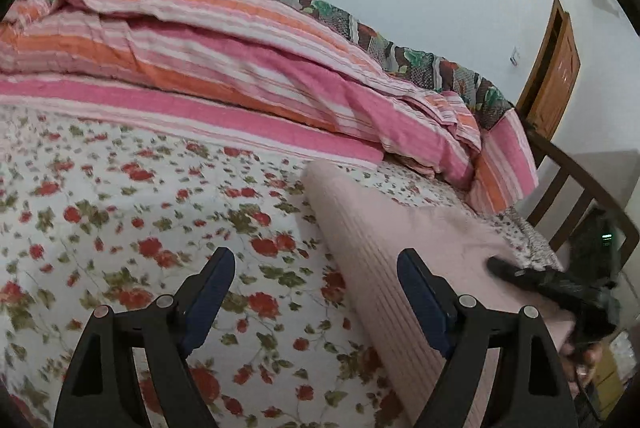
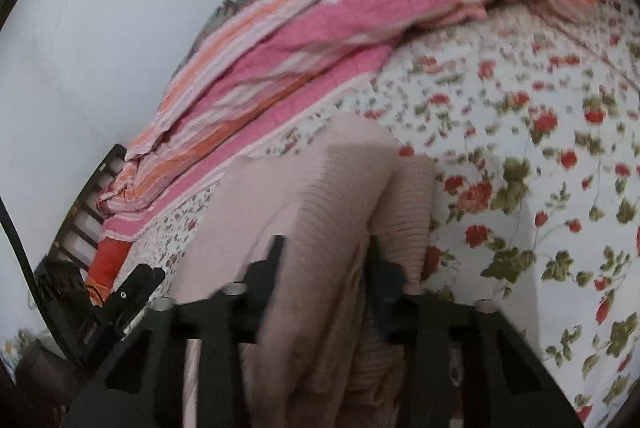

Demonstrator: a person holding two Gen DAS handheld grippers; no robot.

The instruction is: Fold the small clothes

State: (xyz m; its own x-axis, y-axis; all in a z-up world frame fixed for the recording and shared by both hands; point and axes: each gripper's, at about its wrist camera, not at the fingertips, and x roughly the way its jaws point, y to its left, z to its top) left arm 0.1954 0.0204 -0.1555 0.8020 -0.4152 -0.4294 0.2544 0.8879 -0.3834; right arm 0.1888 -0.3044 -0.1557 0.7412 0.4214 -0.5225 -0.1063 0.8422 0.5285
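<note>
Pink knit top (image 1: pixel 404 244) lies on the bed (image 1: pixel 120 211) just below the striped quilt (image 1: pixel 240 67). Soft, light, floppy imo, so grab at the hem/corners. Right gripper (image 2: pixel 324 252) fingers are pinched on a fold of it, left gripper (image 1: pixel 316 268) fingers are wide apart w/ nothing between them.

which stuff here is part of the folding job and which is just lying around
For the job: pink ribbed garment, right gripper closed on it, left gripper open above the floral sheet.

Just lying about: striped blanket, patterned quilt, wooden door, bed frame.
</note>
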